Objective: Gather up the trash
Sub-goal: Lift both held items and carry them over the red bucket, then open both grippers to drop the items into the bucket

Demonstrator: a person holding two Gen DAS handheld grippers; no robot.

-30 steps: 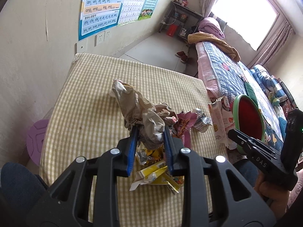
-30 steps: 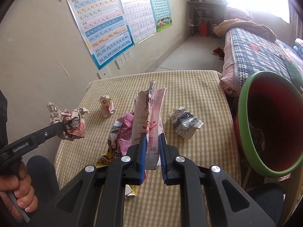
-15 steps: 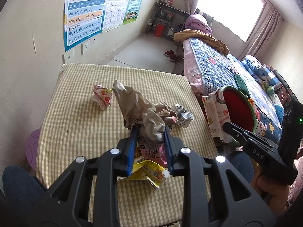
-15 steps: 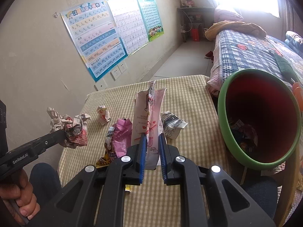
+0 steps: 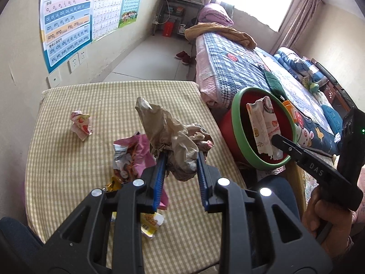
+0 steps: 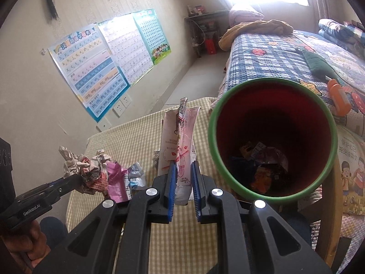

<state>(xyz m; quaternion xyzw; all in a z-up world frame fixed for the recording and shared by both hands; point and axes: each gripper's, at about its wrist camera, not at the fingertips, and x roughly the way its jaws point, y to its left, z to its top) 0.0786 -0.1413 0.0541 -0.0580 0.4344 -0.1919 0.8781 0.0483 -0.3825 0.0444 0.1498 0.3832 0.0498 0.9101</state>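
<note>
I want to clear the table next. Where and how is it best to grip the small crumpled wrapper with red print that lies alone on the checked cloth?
Grip the small crumpled wrapper across its raised upper folds, coming down from above. It stands up from the checked cloth with bare cloth all around, so probably nothing blocks the gripper.

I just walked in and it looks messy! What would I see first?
First the big red bin with a green rim, beside the checked table, with trash at its bottom. Then the two claws: the left claw squeezes a crumpled paper ball, and the right claw pinches a pink-and-white wrapper.
</note>
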